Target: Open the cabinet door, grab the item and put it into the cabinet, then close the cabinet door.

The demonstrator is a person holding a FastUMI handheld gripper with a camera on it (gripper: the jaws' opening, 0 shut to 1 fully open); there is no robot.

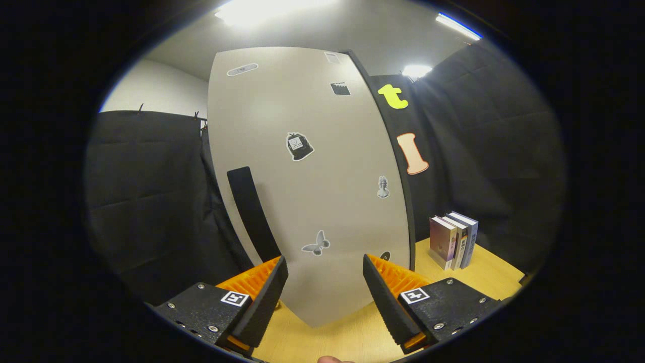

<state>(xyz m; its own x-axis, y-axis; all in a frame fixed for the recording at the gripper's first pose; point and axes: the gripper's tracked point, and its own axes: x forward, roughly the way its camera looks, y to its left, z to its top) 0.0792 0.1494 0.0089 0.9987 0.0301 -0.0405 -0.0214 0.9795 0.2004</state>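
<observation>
A tall pale grey cabinet door (312, 191) with several small stickers stands straight ahead of my gripper (325, 267), seemingly shut. Its long black handle (252, 214) runs down the door's left side, just beyond my left finger (267, 295). My fingers are spread wide with nothing between them, close to the door's lower part. Three upright books (453, 241) stand together on the wooden table (484, 275), to the right of the cabinet and beyond my right finger (385, 297).
Black cloth walls close off the booth on the left and right of the cabinet. The wooden tabletop stretches under my fingers and out to the right, ending at an edge just past the books. A fingertip of the person shows below the gripper.
</observation>
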